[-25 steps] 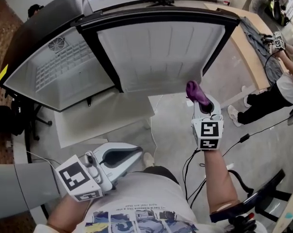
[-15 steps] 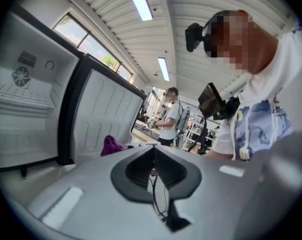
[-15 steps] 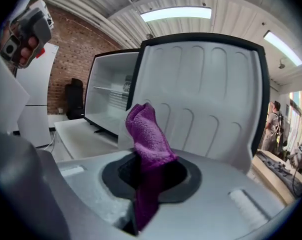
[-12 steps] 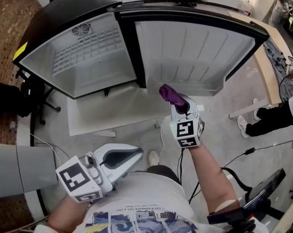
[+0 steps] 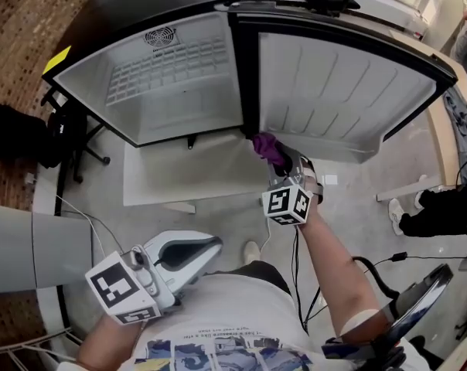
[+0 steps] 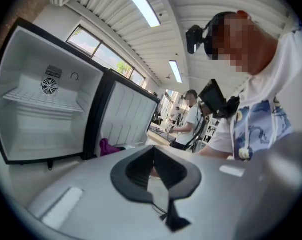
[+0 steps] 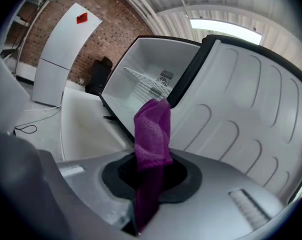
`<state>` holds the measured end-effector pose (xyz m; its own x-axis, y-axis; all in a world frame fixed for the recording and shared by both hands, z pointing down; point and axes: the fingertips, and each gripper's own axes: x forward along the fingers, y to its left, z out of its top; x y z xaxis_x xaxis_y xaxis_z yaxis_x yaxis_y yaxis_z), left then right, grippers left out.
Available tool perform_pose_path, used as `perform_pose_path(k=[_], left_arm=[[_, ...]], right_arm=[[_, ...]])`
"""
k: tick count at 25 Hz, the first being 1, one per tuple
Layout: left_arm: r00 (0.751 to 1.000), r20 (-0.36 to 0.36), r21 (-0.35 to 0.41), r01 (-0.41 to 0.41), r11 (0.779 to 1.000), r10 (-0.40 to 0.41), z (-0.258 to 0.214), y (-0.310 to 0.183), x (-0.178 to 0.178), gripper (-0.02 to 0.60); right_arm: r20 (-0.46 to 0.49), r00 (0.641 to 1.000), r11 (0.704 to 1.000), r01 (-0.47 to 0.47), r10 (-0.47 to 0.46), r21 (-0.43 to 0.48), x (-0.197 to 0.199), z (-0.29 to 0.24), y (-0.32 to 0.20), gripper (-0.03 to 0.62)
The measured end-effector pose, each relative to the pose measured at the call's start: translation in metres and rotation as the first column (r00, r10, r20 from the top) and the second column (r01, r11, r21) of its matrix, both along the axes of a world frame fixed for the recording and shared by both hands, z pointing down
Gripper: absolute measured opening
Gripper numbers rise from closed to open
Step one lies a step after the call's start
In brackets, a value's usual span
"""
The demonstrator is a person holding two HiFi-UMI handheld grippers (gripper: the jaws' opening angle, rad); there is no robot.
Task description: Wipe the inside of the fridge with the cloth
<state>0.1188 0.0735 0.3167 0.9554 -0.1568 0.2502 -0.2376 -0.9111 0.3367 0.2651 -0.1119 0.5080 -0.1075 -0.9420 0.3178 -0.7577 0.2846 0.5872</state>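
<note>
My right tongs (image 5: 284,164) are clenched on the purple cloth (image 5: 269,148). In the right gripper view the cloth (image 7: 152,134) passes between the two jaws and stands up from them as a folded bunch, and its lower part hangs down behind the tongs (image 7: 150,176). The fridge (image 5: 172,122) is open, with its door (image 5: 342,91) swung wide to the right. In the head view I see the cloth in front of the black frame between the compartment and the door, at the lower edge; I cannot tell if it touches the fridge. The white walls and a wire shelf (image 7: 141,81) inside are visible. My left tongs (image 5: 209,246) are held low, near my body and well apart from the fridge; their jaws are pressed together with nothing between them.
</note>
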Motion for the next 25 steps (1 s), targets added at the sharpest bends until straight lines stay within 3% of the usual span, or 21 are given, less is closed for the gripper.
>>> perform_pose_path(k=[4, 12, 25], left_arm=[[1.000, 0.003, 0.000, -0.007, 1.000, 0.007, -0.001, -0.001, 0.004, 0.008], [0.995, -0.001, 0.000, -0.097, 0.995, 0.097, -0.001, 0.006, 0.032, 0.008], [0.984, -0.007, -0.002, -0.175, 0.984, 0.175, 0.000, 0.012, 0.062, 0.008]], right_arm=[[-0.041, 0.999, 1.000, -0.020, 0.020, -0.013, 0.012, 0.006, 0.001, 0.052], [-0.058, 0.992, 0.992, -0.116, 0.113, -0.040, 0.057, 0.014, 0.011, 0.052], [-0.081, 0.963, 0.962, -0.264, 0.259, -0.067, 0.133, 0.018, 0.036, 0.052]])
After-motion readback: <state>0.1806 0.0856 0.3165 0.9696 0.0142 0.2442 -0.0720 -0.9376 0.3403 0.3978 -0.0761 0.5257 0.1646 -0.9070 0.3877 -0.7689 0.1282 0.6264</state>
